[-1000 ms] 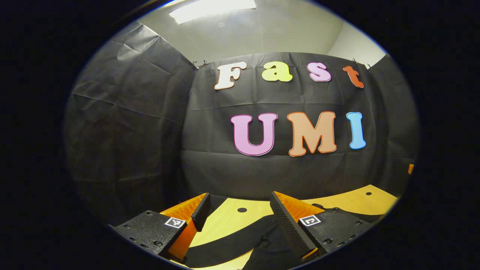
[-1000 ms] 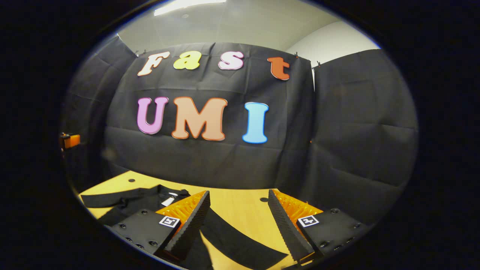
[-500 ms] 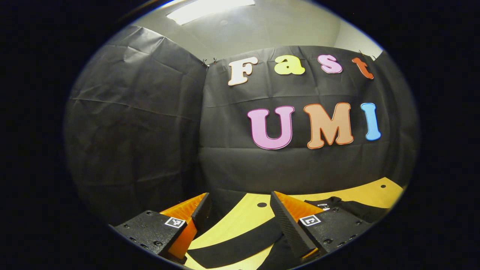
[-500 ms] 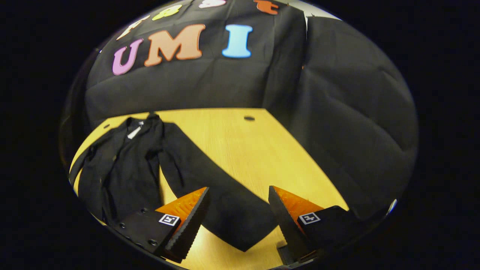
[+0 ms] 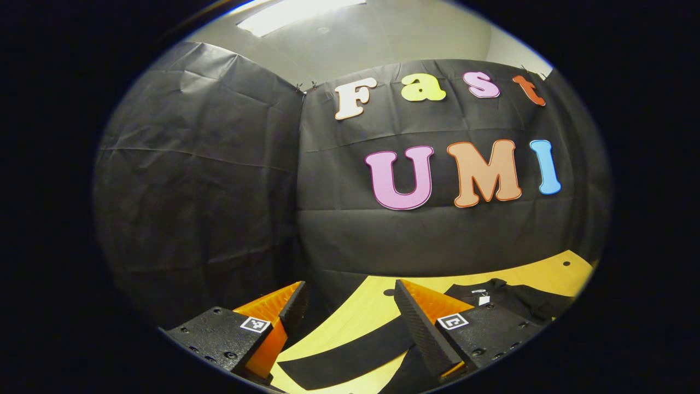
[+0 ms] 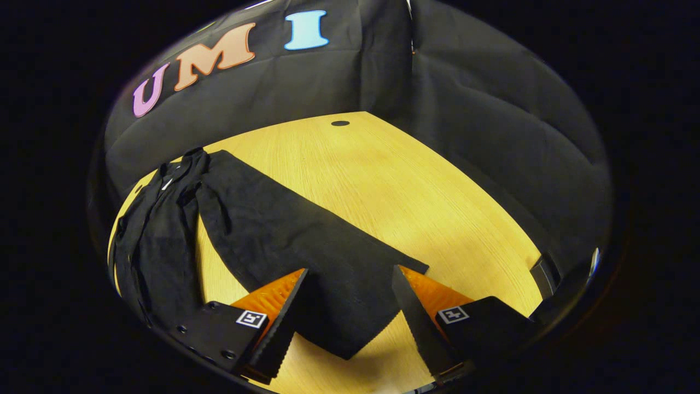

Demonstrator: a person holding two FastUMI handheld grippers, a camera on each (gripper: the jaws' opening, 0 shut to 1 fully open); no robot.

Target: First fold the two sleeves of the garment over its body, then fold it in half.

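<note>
Hovering above the table [image 6: 415,186], the right gripper [image 6: 350,306] has its jaws spread wide and grips nothing. The end of the garment's right sleeve [image 6: 306,246] lies flat on the table between and below the two fingers; contact with the cloth cannot be confirmed. Each finger carries a small square marker on its mount.

The left gripper [image 5: 350,312] is likewise spread wide with nothing between its fingers. It sits near the table's edge and faces the booth wall [image 5: 197,186]. Below it, the left sleeve [image 5: 350,355] runs as a dark band across the wood, passing under the gap between the fingers.

The garment [image 6: 158,230] is black and lies on the light wooden table, with its body to the left in the right gripper view and the collar end toward the far wall. Both sleeves extend outward from the body, unfolded. A small white tag [image 5: 483,299] sits at the collar; any writing on it is too small to read.

Bare wood lies to the right of the right sleeve, out to the table's far and right edges. A round dark hole [image 6: 340,123] sits near the far edge. The black cloth wall closes in directly behind the table on all visible sides.
</note>
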